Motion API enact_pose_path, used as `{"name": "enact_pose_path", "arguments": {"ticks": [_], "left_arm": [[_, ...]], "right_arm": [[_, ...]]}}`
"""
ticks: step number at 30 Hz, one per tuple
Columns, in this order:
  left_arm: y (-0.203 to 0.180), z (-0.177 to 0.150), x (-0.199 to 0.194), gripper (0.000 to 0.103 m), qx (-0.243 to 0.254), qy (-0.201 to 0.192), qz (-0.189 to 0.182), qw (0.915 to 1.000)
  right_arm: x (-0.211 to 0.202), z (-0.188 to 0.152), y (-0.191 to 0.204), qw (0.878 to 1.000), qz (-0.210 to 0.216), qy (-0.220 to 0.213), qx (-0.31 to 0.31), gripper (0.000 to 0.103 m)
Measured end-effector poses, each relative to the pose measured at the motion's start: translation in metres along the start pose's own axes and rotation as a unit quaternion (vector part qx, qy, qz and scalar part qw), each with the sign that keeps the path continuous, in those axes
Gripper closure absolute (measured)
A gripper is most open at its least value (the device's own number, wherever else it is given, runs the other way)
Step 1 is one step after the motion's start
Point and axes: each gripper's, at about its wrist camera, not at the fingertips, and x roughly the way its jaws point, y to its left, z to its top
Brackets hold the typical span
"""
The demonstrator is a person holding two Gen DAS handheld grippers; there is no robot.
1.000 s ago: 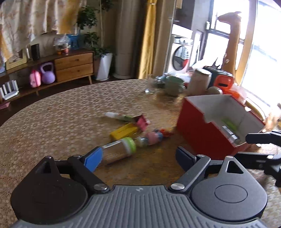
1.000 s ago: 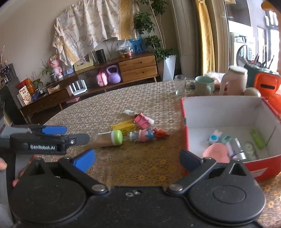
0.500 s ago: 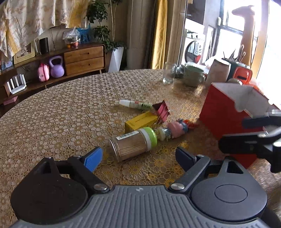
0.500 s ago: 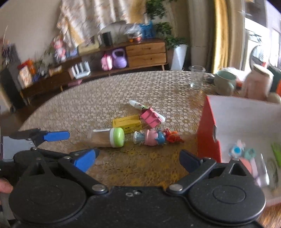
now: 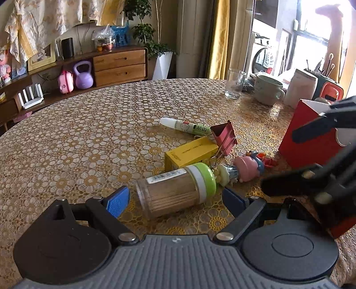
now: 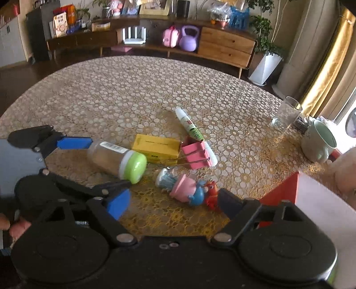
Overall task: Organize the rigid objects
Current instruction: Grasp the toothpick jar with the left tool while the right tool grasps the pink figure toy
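The toothpick jar [image 5: 175,189] (green lid) lies on its side on the tabletop [image 5: 77,142] between the spread, released jaws of the left gripper [image 5: 175,200], while the right gripper [image 6: 173,204], also released, hovers near the pink figurine [image 6: 184,189].

Ahead of the tongs, a round table [image 5: 89,137] covered by a gold, circle-patterned lace cloth fills the foreground. Beyond its far edge, a low wooden sideboard [image 5: 119,66] with two drawers stands against the wall, with a purple kettlebell [image 5: 83,75] and a pink case [image 5: 65,81] in the open bay beside the drawers. A floral cloth [image 5: 44,20] hangs on the wall above. To the right of the sideboard stands a potted plant in a white planter [image 5: 163,64], then a yellow curtain [image 5: 224,37]. Far right, bright daylight enters through a window [image 5: 311,51], with a washing machine [image 5: 263,60] before it. The floor [image 6: 17,75] is dark.
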Motion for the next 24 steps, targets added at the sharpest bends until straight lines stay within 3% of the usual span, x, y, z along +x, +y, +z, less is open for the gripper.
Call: {"name": "enact_pose_path", "arguments": {"ticks": [12, 24], "left_arm": [[0.002, 0.009, 0.026, 0.012, -0.033, 0.015, 0.002, 0.9993], [0.022, 0.01, 0.029, 0.016, -0.072, 0.023, -0.023, 0.9968]], "right_arm": [[0.009, 0.007, -0.012, 0.999, 0.039, 0.018, -0.026, 0.032], [0.043, 0.019, 0.0, 0.989, 0.038, 0.072, -0.122, 0.035]]}}
